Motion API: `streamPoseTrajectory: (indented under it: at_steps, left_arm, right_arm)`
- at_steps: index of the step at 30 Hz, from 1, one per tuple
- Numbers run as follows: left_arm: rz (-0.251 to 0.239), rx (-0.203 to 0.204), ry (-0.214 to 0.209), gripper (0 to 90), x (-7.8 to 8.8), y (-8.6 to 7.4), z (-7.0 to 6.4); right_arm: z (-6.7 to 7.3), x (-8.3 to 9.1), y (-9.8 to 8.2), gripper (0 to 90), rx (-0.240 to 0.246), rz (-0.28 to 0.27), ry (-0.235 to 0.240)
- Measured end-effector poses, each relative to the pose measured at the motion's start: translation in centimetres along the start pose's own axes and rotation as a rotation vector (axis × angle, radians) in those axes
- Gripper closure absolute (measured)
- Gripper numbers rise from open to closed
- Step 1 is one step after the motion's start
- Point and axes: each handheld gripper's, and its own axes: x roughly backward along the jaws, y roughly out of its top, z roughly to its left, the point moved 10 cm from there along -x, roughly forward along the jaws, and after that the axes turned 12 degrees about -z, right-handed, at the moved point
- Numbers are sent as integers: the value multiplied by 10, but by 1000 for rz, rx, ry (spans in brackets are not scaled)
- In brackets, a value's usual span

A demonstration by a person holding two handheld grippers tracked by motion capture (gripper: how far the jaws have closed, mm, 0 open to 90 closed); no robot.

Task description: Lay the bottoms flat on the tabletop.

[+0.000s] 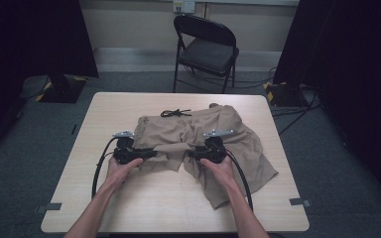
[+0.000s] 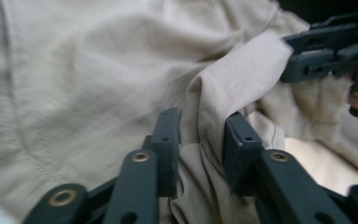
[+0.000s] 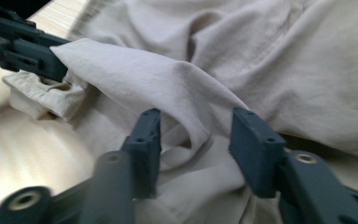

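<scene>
Nearest, at the bottom of the high view, two bare forearms rise from the lower edge to the middle of the frame, each hand wrapped around a black gripper. Left of centre, the left gripper (image 1: 149, 153) points right, its jaws laid onto the edge of a pair of tan shorts (image 1: 198, 134); just right of centre, the right gripper (image 1: 192, 154) points left toward it, the two tips near one another. Seen along its own jaws, the left gripper (image 2: 200, 140) stands partly spread, a raised fold of the shorts (image 2: 98, 79) standing between the pads, the right pad against the cloth and the left pad just beside it. The right gripper (image 3: 196, 135) is likewise spread, a ridge of the shorts (image 3: 284, 60) rising in the gap without either pad pressing on it. The shorts lie crumpled across the middle of the pale wooden table (image 1: 104, 114), a dark drawstring (image 1: 174, 113) curled at their upper edge. Beyond the table, at the top centre, stands a black folding chair (image 1: 207, 47).
</scene>
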Motion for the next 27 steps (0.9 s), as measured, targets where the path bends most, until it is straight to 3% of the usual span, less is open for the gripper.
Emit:
streamPoseTrajectory:
  at_steps: [3, 8, 13, 15, 17, 18, 20, 22, 27]
  left_arm:
    - [-31, -38, -1, 626, 18, 13, -11]
    - [-58, -47, -17, 574, 32, 17, -20]
    - [-89, -78, -19, 576, 44, 21, -31]
    - [-96, -101, -34, 644, 47, 22, -38]
    - [-100, -131, -60, 735, 43, 20, -49]
    - [-99, -120, -86, 751, 40, 18, -54]
    - [-84, -138, -114, 768, 32, 13, -65]
    - [-72, -126, -153, 767, 23, 8, -76]
    - [-3, -135, -181, 695, -2, -7, -90]
  right_arm:
    - [5, 11, 9, 462, 8, -40, 8]
    - [10, 27, 18, 460, 21, -83, 19]
    - [17, 34, 16, 475, 25, -90, 37]
    - [21, 36, 13, 513, 21, -95, 49]
    - [26, 37, 9, 584, 21, -95, 64]
    - [28, 37, 8, 616, 19, -94, 72]
    - [33, 36, 7, 665, 19, -111, 85]
    - [36, 35, 3, 686, 23, -102, 97]
    - [30, 30, -9, 689, 24, -62, 72]
